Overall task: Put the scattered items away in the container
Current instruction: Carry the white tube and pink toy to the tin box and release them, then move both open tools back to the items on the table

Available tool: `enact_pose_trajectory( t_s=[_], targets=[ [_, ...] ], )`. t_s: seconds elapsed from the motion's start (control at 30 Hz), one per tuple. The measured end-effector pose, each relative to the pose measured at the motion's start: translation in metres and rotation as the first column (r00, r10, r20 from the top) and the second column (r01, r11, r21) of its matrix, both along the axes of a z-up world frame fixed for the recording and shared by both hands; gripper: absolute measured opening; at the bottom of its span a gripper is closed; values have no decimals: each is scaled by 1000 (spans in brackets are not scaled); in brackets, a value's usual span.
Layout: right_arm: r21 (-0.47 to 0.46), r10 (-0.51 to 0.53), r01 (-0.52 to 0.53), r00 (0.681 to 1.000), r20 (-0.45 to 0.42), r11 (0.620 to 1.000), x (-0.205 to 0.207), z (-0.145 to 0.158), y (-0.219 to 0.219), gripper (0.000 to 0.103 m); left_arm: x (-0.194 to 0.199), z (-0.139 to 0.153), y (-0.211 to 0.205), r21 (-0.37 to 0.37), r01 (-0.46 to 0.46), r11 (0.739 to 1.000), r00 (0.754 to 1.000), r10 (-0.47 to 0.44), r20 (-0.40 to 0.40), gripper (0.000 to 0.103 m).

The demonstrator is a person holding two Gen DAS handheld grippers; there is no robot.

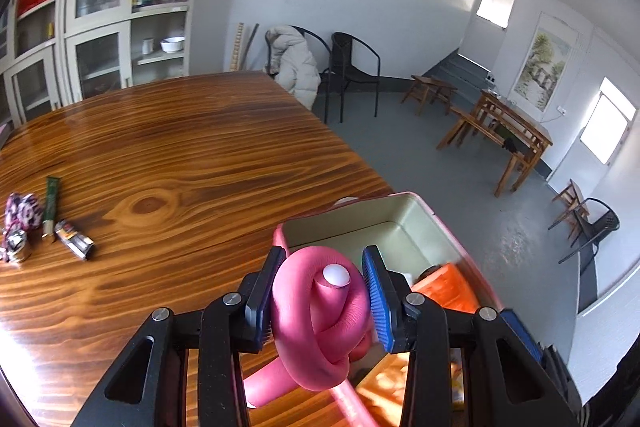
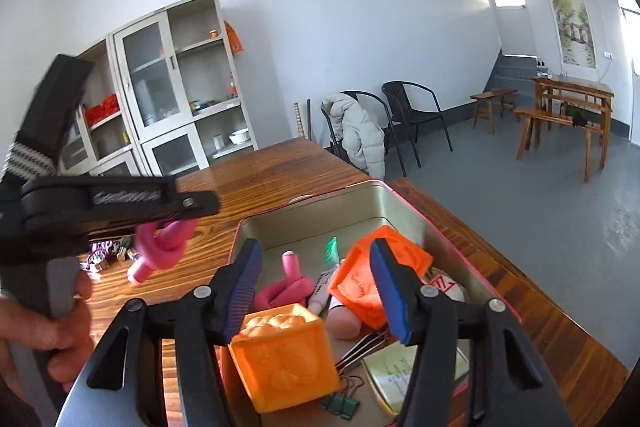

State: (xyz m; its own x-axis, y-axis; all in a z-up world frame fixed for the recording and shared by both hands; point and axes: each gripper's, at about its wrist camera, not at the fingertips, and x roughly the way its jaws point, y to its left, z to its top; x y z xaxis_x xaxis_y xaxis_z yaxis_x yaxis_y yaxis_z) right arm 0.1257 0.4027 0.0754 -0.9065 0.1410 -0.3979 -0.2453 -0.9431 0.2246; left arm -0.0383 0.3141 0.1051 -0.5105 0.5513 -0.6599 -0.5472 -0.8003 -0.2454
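Wooden tabletop (image 1: 180,155) was half cleared: tin (image 2: 404,203) by its right edge already held several bits, left gripper (image 1: 324,291) clamped the pink knotted roller (image 1: 320,327), right gripper (image 2: 316,291) gaped empty, leftovers (image 1: 44,223) waited far-left.

Left claw (image 1: 324,287) clamped, right claw (image 2: 316,287) open, hand (image 2: 44,331) gripping handle

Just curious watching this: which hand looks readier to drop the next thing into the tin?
Left. Its gripper grips the pink knot beside the tin. The right gripper is open and empty.
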Motion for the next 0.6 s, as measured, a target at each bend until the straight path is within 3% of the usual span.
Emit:
enact_pose_trajectory(
  t_s=[0.13,0.2,0.27,0.3,0.37,0.6],
  targets=[
    [-14,-31,32,999,6,999,1,-1,9,61,-2,1,27,16,74,997,997,-74,10,41],
    [-29,-38,39,999,9,999,1,-2,12,61,-2,0,36,9,95,995,995,-95,14,48],
    [-41,-39,40,999,13,998,1,-3,16,61,-2,-3,39,-1,76,997,997,-76,12,97],
    [-45,-38,39,999,14,998,1,-3,17,61,0,-4,37,-3,50,999,999,-50,-7,102],
    [-44,-42,42,999,14,998,2,-3,17,61,3,-5,33,-19,15,1000,999,-15,-40,102],
    [-38,-49,50,999,20,998,1,-4,18,64,-3,-10,7,-52,-65,997,997,62,-49,102]
  ],
)
